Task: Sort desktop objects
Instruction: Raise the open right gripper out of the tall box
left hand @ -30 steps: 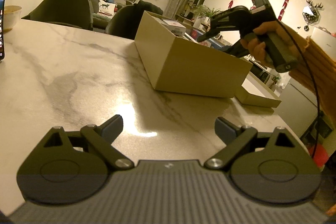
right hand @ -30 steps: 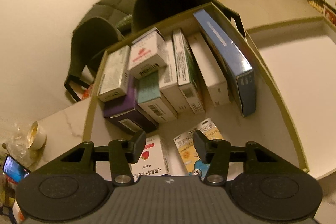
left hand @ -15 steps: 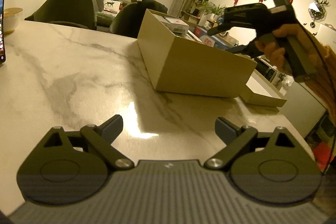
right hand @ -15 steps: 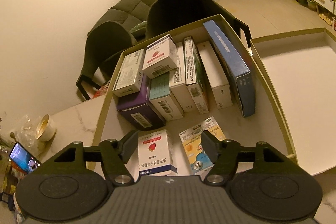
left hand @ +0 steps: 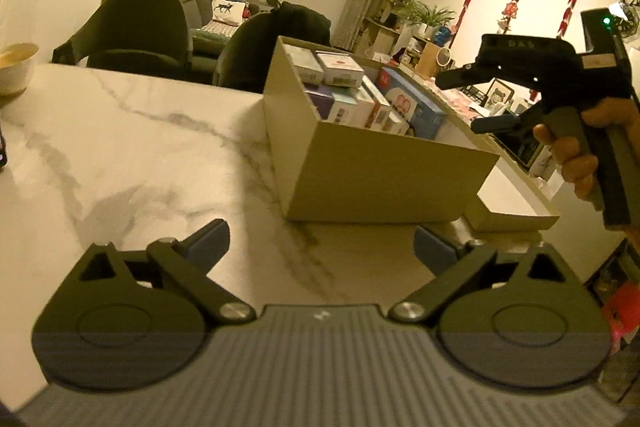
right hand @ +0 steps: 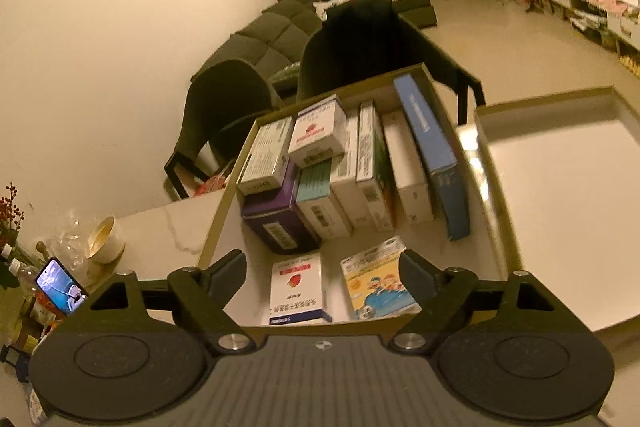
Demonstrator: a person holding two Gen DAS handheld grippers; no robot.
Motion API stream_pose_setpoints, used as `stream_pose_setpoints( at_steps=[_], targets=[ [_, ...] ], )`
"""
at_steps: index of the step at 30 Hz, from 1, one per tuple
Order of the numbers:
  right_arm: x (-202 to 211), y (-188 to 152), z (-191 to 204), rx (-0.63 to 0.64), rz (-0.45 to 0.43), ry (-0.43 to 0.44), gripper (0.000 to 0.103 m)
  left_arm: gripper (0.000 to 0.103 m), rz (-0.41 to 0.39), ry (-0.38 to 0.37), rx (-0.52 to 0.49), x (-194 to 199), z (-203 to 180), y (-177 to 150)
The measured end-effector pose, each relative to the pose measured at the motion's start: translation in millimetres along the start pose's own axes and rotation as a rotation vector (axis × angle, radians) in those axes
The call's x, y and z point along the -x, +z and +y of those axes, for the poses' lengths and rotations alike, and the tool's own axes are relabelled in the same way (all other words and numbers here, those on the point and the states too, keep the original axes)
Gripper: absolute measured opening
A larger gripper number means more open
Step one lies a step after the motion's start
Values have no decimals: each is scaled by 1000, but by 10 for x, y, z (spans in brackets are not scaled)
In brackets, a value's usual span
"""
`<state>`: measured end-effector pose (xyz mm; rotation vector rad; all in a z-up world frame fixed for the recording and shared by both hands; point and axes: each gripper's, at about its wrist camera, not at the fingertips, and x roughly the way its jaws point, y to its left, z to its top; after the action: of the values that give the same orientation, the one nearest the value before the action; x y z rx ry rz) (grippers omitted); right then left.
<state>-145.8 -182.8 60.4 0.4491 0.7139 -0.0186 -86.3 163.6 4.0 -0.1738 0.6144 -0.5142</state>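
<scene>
Right gripper [left hand: 476,101] sat at the right edge of the left wrist view, a hand [left hand: 576,151] wrapped round its grip, nose tilted down over the open cardboard box [left hand: 384,175] – jaws had just been opening, stood wide, nothing between them. Left gripper [left hand: 320,247] filled the bottom of its own view, low over the marble worktop [left hand: 132,147], jaws also just opened a bit further, spread wide and empty.

Box was in the centre of the left view, seen side-on, only the tops of the medicine cartons showing. Right wrist view looked down into it – a row of cartons on edge at the far end, a long blue box [right hand: 430,155] at the right of the row, a purple box [right hand: 276,223] at the left. Two lay flat in front: a white carton with a red strawberry [right hand: 298,287] and a yellow-blue cartoon packet [right hand: 376,279], apart from each other, both between the right gripper's [right hand: 322,273] jaw tips in frame but below them, untouched. The box lid [right hand: 560,203] lay upturned at the right, just beside the box. A phone [right hand: 60,285] and bowl [right hand: 102,239] showed at lower left.
</scene>
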Motion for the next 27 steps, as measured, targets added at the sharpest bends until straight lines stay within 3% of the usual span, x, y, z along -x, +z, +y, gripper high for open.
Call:
stream_pose_setpoints(
  at_steps=[7,18,27],
  targets=[
    [154,-12,-142,14,-30,-8,91,103,32,1,-19,-132,-254,34],
    [411,-116,-449,37,-55,-37,101,103,85,108,-42,-281,-566,94],
    [572,-283,-718,-1,-59,-54,102,103,82,158,-54,-334,-853,103]
  ],
)
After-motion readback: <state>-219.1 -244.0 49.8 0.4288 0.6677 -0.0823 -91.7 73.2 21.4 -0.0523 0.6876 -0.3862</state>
